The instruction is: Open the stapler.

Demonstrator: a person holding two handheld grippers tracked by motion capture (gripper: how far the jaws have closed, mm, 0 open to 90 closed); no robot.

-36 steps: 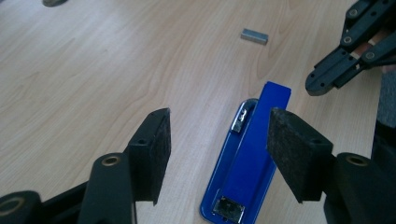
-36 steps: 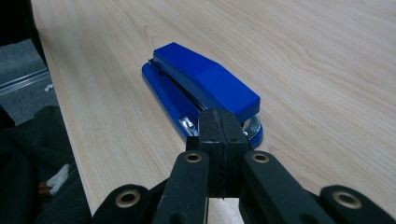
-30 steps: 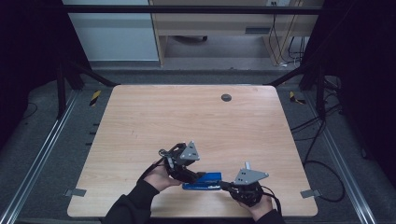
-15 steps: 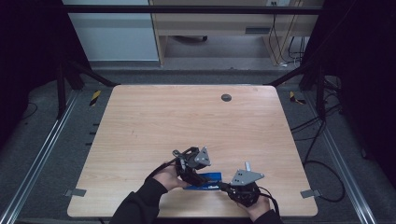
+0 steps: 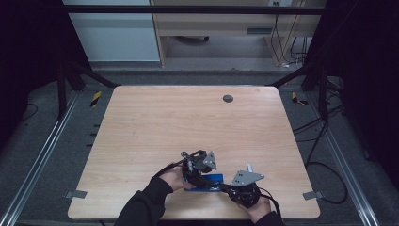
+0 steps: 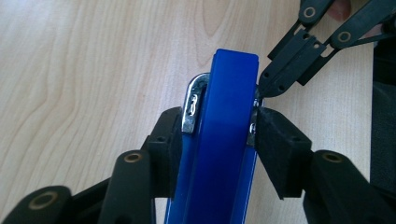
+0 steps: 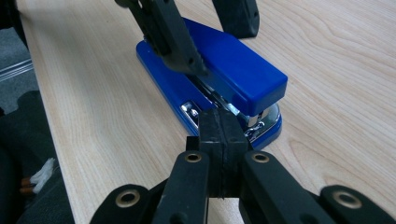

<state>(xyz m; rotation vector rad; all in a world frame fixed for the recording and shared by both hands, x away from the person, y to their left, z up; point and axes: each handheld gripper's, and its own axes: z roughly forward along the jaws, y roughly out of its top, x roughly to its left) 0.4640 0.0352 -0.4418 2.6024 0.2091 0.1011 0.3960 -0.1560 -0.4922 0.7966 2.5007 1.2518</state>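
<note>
Left claw (image 6: 219, 135) closing astride stapler (image 6: 224, 140); right claw (image 7: 219, 135) pinched.

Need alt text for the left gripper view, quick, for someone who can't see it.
A blue stapler stands lengthwise between the left gripper's black fingers, which have just been closing and now flank its sides near the metal front. The right gripper, fingers shut, reaches in at upper right over the wooden table.

Light wooden table (image 5: 141, 136), rounded corners. Blue stapler (image 5: 207, 182) lies flat on it near the front edge, between left gripper (image 5: 195, 176) and right gripper (image 5: 225, 187). Small dark round grommet (image 5: 227, 98) well beyond both grippers.
</note>
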